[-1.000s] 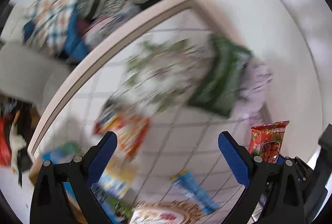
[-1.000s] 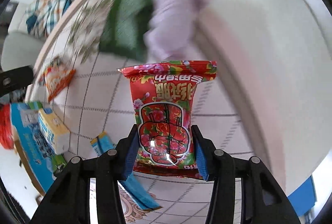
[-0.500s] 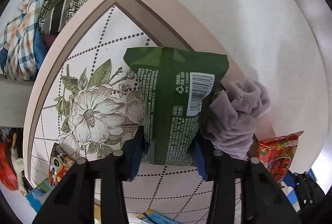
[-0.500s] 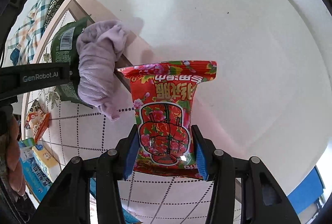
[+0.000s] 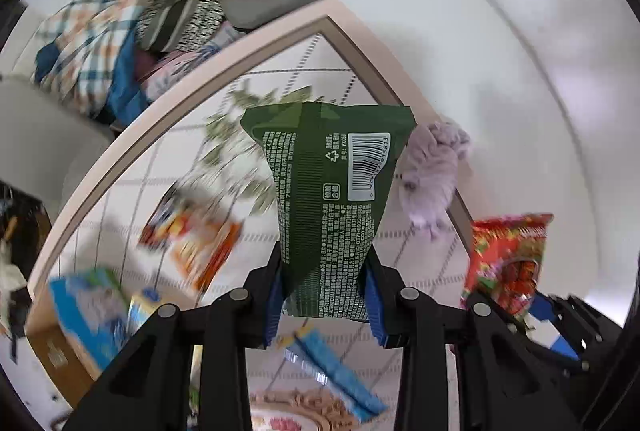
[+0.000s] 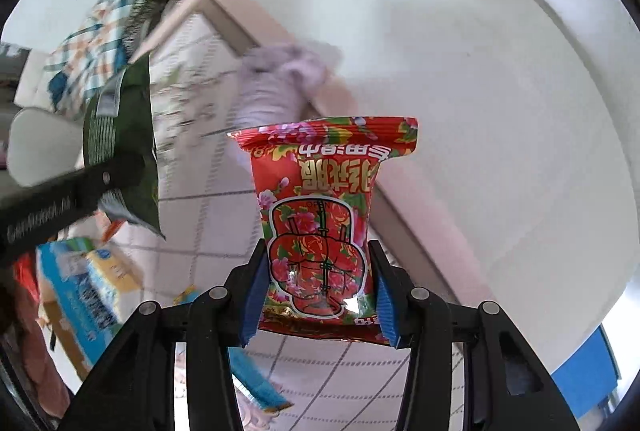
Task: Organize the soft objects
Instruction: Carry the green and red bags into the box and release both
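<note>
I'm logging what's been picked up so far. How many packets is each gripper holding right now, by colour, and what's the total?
Green packet, shut in the left gripper: 1
Red floral packet, shut in the right gripper: 1
Total held: 2
The lilac cloth lies on the table, not held.

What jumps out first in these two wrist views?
Both grippers hold snack bags: the left gripper clamps a dark green bag, barcode side facing the camera; the right gripper clamps a red floral bag. A crumpled lilac cloth lies at the tablecloth's edge behind.
</note>
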The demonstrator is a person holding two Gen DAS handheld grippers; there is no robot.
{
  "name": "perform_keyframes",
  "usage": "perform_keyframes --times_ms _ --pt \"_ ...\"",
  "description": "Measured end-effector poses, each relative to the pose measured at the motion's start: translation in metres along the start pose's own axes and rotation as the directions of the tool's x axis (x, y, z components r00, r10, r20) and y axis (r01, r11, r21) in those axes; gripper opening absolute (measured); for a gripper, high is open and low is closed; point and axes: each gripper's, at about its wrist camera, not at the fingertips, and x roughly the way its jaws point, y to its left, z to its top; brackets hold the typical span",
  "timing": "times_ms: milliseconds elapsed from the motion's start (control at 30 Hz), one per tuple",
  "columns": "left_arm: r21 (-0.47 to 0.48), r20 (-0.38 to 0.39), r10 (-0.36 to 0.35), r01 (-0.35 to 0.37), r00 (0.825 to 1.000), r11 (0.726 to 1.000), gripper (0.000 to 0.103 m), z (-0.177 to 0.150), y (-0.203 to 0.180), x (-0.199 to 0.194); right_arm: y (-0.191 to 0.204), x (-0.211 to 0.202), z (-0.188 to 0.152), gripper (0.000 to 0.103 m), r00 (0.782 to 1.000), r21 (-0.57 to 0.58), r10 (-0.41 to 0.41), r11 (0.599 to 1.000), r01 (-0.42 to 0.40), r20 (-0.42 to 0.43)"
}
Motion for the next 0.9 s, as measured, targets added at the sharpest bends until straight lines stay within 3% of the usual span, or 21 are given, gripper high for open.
perform_keyframes --times_ms 167,400,667,900 --pt "-0.095 0.094 -0.046 0.055 0.995 0.994 0.032 -0.055 0.032 -0.060 0.045 -0.036 -0.026 0.049 0.998 -0.097 0.057 0.994 -0.054 0.026" --pt "-0.289 0.193 -0.038 0.094 0.980 0.953 0.032 -0.158 0.136 -0.131 0.141 -0.069 -0.084 0.049 0.987 -0.263 0.161 0.952 -0.156 -0.005" --pt "-0.512 0.141 0.057 0.024 0.988 0.859 0.032 -0.243 0.281 -0.134 0.277 -0.058 -0.147 0.049 0.977 -0.439 0.194 0.873 -0.214 -0.089" --pt "-0.586 0.056 0.050 -0.008 0.997 0.810 0.032 -0.259 0.371 -0.093 0.388 -0.006 -0.166 0.049 0.990 -0.552 0.086 0.823 -0.132 -0.108"
